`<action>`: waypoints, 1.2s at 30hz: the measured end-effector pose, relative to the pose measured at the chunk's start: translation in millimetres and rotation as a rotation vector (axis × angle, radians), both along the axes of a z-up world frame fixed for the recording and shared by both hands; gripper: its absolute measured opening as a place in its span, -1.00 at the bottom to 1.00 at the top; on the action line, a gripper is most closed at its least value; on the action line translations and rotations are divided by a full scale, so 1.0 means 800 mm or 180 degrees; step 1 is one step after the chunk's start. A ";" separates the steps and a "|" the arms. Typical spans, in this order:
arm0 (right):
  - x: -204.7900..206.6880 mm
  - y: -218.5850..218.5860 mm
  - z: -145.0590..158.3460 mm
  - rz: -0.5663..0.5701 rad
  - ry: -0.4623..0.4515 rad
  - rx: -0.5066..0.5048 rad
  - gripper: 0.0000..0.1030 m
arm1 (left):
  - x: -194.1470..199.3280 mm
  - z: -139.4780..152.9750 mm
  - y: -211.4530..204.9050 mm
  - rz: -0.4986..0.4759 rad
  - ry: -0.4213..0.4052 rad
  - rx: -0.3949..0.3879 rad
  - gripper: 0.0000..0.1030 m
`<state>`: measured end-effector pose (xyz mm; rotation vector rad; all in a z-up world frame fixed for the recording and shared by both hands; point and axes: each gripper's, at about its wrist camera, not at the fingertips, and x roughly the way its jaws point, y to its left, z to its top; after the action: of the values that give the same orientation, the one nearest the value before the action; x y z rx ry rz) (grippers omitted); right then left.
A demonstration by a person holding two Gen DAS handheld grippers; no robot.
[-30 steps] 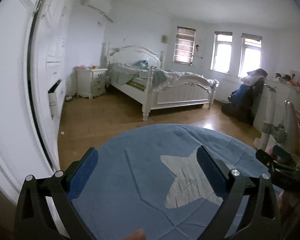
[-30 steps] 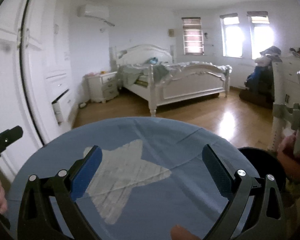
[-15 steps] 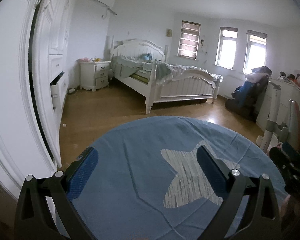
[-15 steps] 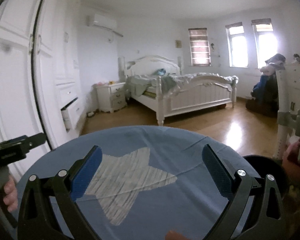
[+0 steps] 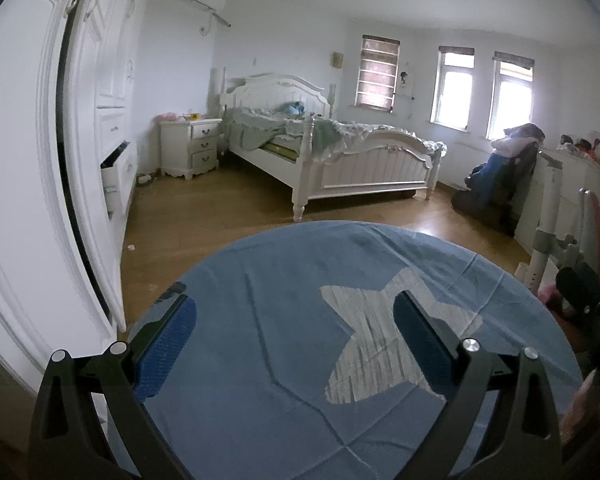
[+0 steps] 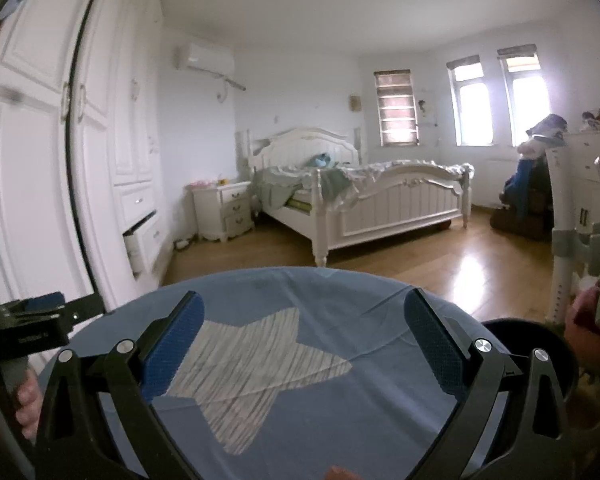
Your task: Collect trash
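Left gripper (image 5: 294, 314): fingers spread wide, nothing between them; it hangs over a blue cloth with a grey star (image 5: 384, 344).
Right gripper (image 6: 300, 312): fingers likewise spread wide and empty, above the same blue cloth (image 6: 340, 400), the star lying between and below the pads.
Change noted: over the last second both views have tilted upward. The bed (image 5: 340, 156) and floor (image 5: 204, 232) have slid lower in frame, and more ceiling shows in the right view. Neither pair of fingers has altered its spread.
Other tool in view: the left unit's body and the hand (image 6: 24, 396) holding it show at the left edge of the right view, outside the left finger.
Trash, candidate: a small pale scrap (image 5: 131, 247) lies on the floor well beyond the left gripper's left finger, close to the white wardrobe (image 5: 28, 184). Too small to say what it is.
Trash, other: a dark round container (image 6: 540, 344) sits just outside the right gripper's right finger; it may be a bin, but this cannot be confirmed.
On the cloth: no litter visible between either pair of fingers.
Task standing: judged at the start, nothing gripped.
Meaning of the change: the raised view reads as a survey of the room and not as an approach; a target is yet to be chosen.
Next requirement: carry one gripper down to the floor scrap, fingers astride it.
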<state>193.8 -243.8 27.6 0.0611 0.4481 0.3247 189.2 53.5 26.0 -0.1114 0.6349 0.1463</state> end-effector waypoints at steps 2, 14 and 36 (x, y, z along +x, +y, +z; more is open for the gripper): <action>0.000 -0.001 0.000 -0.0002 0.0002 0.0000 0.90 | -0.001 0.000 -0.001 -0.0008 -0.0001 -0.0002 0.90; -0.002 0.003 0.000 -0.0005 0.0005 -0.0003 0.90 | 0.001 -0.002 0.003 -0.0018 0.0032 -0.0037 0.90; -0.002 0.002 0.003 -0.0004 0.0005 -0.0004 0.90 | 0.001 -0.003 0.002 -0.0031 0.0023 -0.0043 0.90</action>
<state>192.3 -242.2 29.7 0.0603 0.4499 0.3232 190.3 55.3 23.4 -0.1208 0.6438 0.1333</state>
